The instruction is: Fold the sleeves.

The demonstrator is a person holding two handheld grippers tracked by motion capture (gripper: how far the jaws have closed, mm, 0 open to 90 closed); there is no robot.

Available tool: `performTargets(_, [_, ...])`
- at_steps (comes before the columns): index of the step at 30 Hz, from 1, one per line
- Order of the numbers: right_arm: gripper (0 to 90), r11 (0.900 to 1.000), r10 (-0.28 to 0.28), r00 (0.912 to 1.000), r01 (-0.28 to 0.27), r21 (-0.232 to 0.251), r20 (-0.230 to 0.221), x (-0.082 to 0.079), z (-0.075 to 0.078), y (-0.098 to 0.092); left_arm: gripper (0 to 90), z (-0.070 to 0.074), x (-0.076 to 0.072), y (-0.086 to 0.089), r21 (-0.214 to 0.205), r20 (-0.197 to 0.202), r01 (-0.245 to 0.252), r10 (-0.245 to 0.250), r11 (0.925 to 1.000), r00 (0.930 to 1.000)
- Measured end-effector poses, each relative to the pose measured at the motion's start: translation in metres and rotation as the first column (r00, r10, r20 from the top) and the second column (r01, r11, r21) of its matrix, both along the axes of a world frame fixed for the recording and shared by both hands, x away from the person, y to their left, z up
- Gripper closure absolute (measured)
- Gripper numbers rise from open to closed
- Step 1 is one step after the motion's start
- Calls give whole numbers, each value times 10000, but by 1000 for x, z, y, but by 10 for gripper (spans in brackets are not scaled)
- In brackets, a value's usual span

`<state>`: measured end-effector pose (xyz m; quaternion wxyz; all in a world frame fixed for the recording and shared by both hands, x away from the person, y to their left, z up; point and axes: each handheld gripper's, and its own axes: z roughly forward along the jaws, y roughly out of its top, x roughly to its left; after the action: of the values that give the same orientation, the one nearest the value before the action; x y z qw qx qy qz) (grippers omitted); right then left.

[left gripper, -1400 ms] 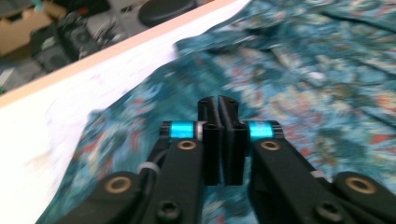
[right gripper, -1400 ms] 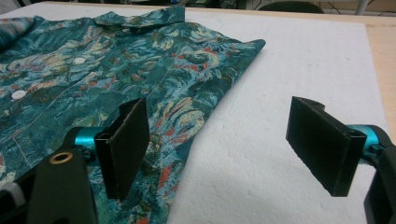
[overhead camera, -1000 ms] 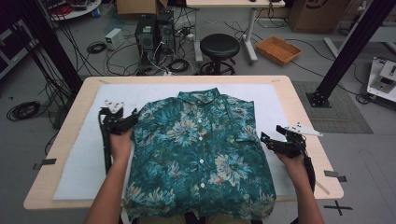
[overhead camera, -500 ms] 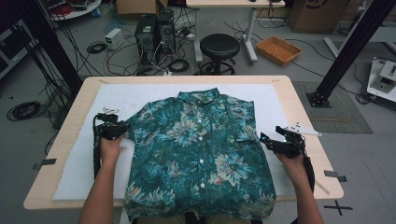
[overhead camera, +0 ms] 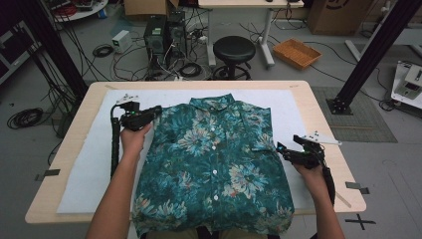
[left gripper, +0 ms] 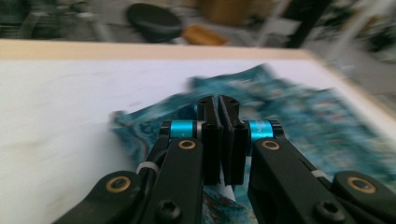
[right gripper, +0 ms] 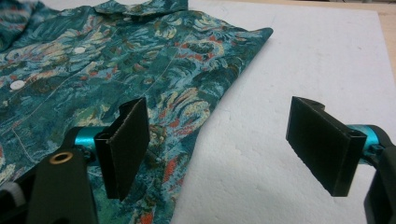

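Note:
A teal floral short-sleeved shirt (overhead camera: 214, 159) lies buttoned and face up on a white mat (overhead camera: 89, 164). My left gripper (overhead camera: 154, 112) is at the shirt's left shoulder. In the left gripper view, its jaws (left gripper: 218, 100) stand almost together with only a thin slit. They have just closed down and then eased slightly. The shirt's cloth (left gripper: 299, 116) rises up to their tips, pinched there. My right gripper (overhead camera: 282, 149) rests at the shirt's right edge. It is wide open (right gripper: 219, 126) over the mat, and the shirt's side (right gripper: 116, 60) lies past its left pad.
The wooden table (overhead camera: 323, 124) frames the mat, with bare mat on both sides of the shirt. Beyond the far edge, on the floor, are a black stool (overhead camera: 234, 50), computer towers (overhead camera: 161, 35), loose cables and a wicker basket (overhead camera: 297, 52).
My left gripper swung out to the left, then moved farther away and right to the shirt's shoulder, and its jaws closed. The shirt's left edge sits a little further in. The right gripper stayed put.

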<state>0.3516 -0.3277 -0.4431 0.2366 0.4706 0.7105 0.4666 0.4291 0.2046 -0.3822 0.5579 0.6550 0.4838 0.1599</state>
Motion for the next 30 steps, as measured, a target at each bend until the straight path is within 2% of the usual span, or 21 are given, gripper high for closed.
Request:
performTargets(1, [219,10000,-12,10000,12,-29,-3,0,0,0,656,1,0,-5,183,60,-273,272,9995,9996])
performTargets(2, [218,10000,4,10000,-4,-36,-37,0,-1,0,530,3,-1,-8,549,58,-604,602,9967,9982])
performTargets(3, [219,10000,5,10000,-5,-35,-40,0,-1,0,469,3,-3,-9,1086,142,-1013,1003,9889,9949])
performTargets(4, [218,10000,-13,10000,12,-28,-60,0,-1,0,428,4,-5,-10,1560,285,-1400,1372,9778,9901])
performTargets(5, [219,10000,-14,10000,14,-27,-44,0,-1,1,409,5,-7,-9,1943,434,-1617,1562,9675,9868])
performTargets(6, [219,10000,-1,10000,1,-62,-32,0,0,1,408,5,-10,-7,2170,570,-1697,1611,9613,9853])
performTargets(11, [219,10000,44,10000,-44,-64,-57,0,-1,2,412,3,-13,-1,2267,494,-1594,1521,9608,9871])
performTargets(12, [219,9999,63,9999,-63,-90,-82,0,-1,3,420,-6,-15,6,2485,131,-1226,1232,9608,9923])
performTargets(13, [219,9999,63,9999,-63,-90,-82,0,-1,3,420,-6,-15,6,2485,131,-1226,1232,9608,9923])
performTargets(14, [219,9999,90,10000,-91,-91,-25,0,-1,3,420,-13,-16,6,2737,-101,-1018,1087,9564,9940])
performTargets(17, [218,9999,109,9999,-109,-122,-31,0,-1,4,420,-25,-17,7,3268,-349,-970,1146,9401,9928])
performTargets(19, [219,9999,83,9999,-84,-112,-59,0,-1,4,420,-36,-16,7,3566,-588,-1108,1407,9277,9883])
performTargets(20, [218,9999,94,10000,-94,-128,-32,0,-1,4,420,-42,-15,7,3967,-757,-1195,1622,9101,9838])
performTargets(22, [219,9999,98,9999,-99,-132,-32,-1,-1,4,417,-50,-14,6,4356,-896,-1394,1970,8893,9763])
performTargets(23, [219,9999,103,9999,-103,-130,-33,-1,-1,4,415,-52,-14,5,4464,-897,-1444,2047,8831,9747])
performTargets(24, [218,9998,97,10000,-98,-144,-13,0,-1,4,414,-55,-14,5,4758,-813,-1495,2126,8667,9738])
performTargets(25, [218,9999,78,10000,-78,-123,-59,-1,-1,4,390,-56,-14,5,4905,-731,-1573,2204,8571,9727])
performTargets(27, [219,9999,84,9999,-85,-134,-67,0,-1,4,385,-60,-14,4,5228,-680,-1778,2487,8337,9662])
performTargets(28, [219,9999,83,9999,-84,-137,-72,0,-1,4,385,-63,-13,5,5524,-702,-1861,2678,8126,9609])
performTargets(30, [218,9999,95,9999,-96,-128,-56,-1,-1,4,368,-66,-15,9,5523,-567,-2217,3016,8036,9518])
